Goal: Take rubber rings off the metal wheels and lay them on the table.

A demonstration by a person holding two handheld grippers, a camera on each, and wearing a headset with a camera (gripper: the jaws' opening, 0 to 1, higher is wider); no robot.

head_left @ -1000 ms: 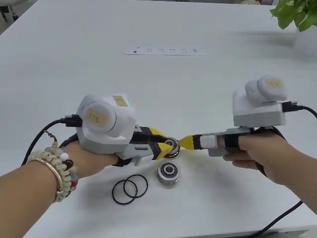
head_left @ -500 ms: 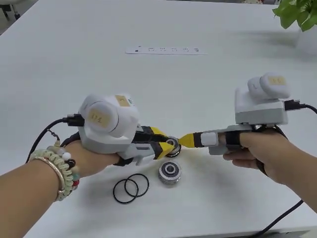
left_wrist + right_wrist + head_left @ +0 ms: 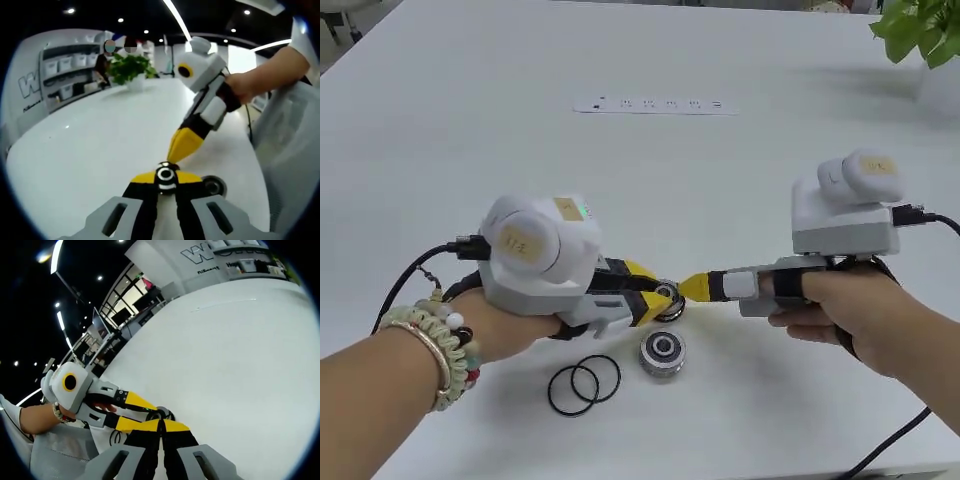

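My left gripper (image 3: 658, 300) is shut on a small metal wheel (image 3: 668, 296) and holds it just above the white table (image 3: 740, 180). In the left gripper view the wheel (image 3: 166, 176) sits between the yellow jaw tips. My right gripper (image 3: 688, 288) comes in from the right, jaws shut to a yellow point that touches the wheel's rim. Whether it pinches a rubber ring there is hidden. A second metal wheel (image 3: 662, 352) lies on the table just below. Two black rubber rings (image 3: 583, 383) lie overlapping to its left.
A white power strip (image 3: 655, 104) lies at the far middle of the table. A green plant (image 3: 920, 25) stands at the far right corner. Black cables (image 3: 410, 275) trail from both grippers. The table's front edge (image 3: 880, 470) is close behind the hands.
The head view has shifted slightly. Both grippers stay joined at the held wheel, and the rings and second wheel have not moved.
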